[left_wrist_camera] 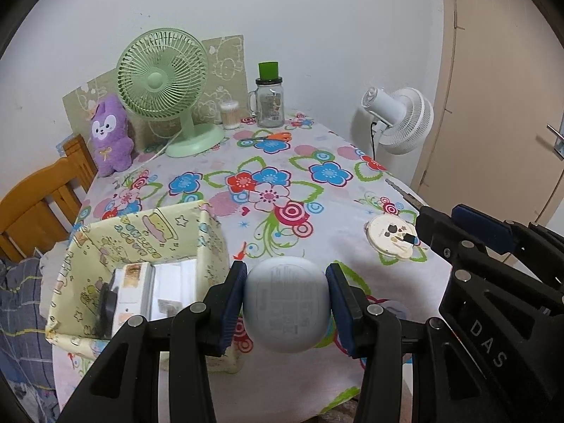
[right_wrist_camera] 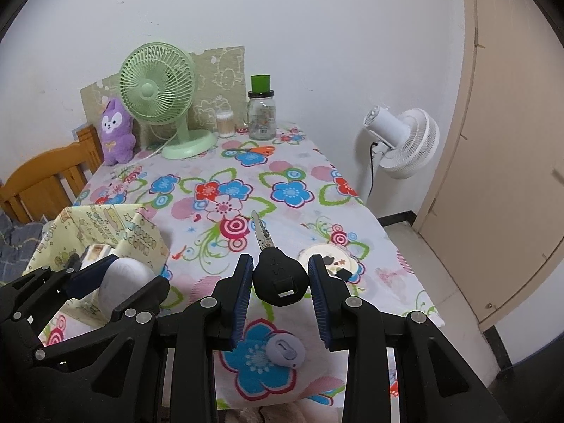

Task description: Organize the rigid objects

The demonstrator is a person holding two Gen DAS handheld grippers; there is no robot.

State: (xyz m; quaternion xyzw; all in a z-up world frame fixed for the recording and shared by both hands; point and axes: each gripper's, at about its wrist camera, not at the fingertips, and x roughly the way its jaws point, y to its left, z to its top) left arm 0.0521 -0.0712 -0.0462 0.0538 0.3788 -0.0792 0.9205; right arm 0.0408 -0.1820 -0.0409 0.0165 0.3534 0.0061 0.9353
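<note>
Left tongs: left gripper (left_wrist_camera: 286,308) clamped on a pale grey rounded case (left_wrist_camera: 286,305), pads pressing both flanks; case is off the cloth, lower centre of the left wrist view.
Right tongs: right gripper (right_wrist_camera: 281,280) closed on the black head of a key (right_wrist_camera: 280,278); metal blade points away, toward frame centre. Held clear of the table.
Step in hand (judged): both loads lifted, to be carried to the box.
Box: yellow cartoon-print box (left_wrist_camera: 141,246), open top, lower left of the left wrist view, just beside the held case.
Box contents: a white carton and a dark item against the near wall; more I cannot make out.
How to do it well: carry the case over the right-hand wall before lowering, since that wall is soft paper and would buckle if clipped. Let go low, over a free patch of the floor. Key blade sticks out, so bring it in blade-first or level, one gripper at a time; the box mouth looks tight for both.
Left on the table: round white disc (left_wrist_camera: 391,238) at right, small grey oval fob (right_wrist_camera: 285,352) near the lower edge of the right wrist view, orange scissors (left_wrist_camera: 278,136) further back.
Other container: glass jar (left_wrist_camera: 269,104) with a green cap at the far edge; contents unclear.
</note>
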